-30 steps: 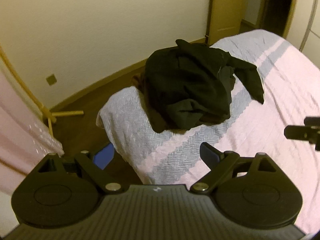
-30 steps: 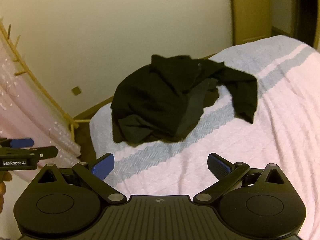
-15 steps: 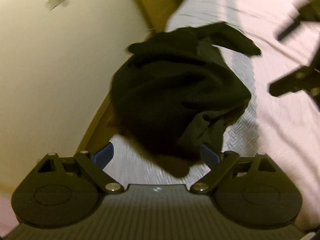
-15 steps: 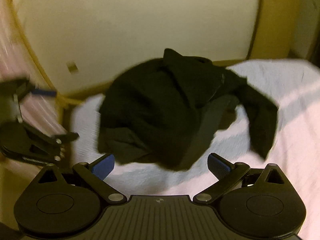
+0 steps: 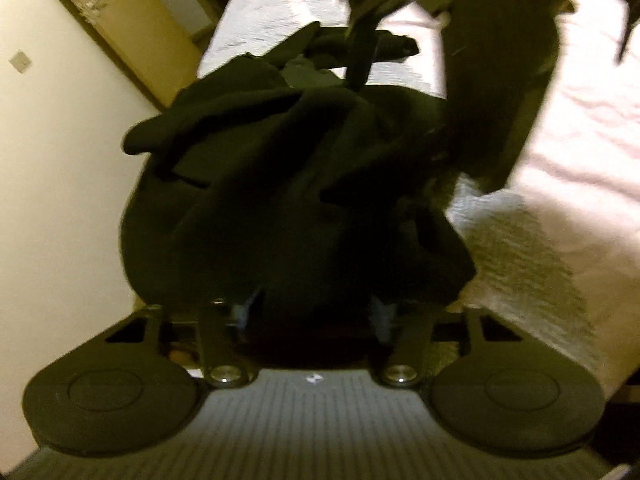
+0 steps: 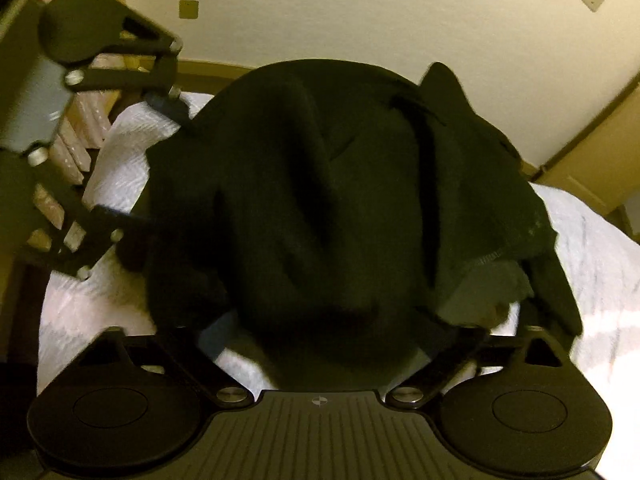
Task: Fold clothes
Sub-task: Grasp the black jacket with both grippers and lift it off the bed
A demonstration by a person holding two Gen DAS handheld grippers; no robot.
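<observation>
A crumpled black garment lies in a heap on the bed's corner; it also fills the right wrist view. My left gripper is pushed into the heap's near edge, its jaws narrowed around a fold of cloth, fingertips hidden by the fabric. It also shows in the right wrist view at the heap's left side. My right gripper stands with its jaws wide apart at the heap's opposite edge, cloth bulging between them. It shows blurred in the left wrist view, above the heap's far right.
The bed has a pink and grey-striped cover and stretches to the right. A cream wall and wooden door frame stand close behind the bed corner. A pink curtain hangs at left.
Both grippers have moved in from a distance to the black heap, one on each side. The left gripper's jaws have narrowed onto the cloth. The heap has not visibly shifted.
</observation>
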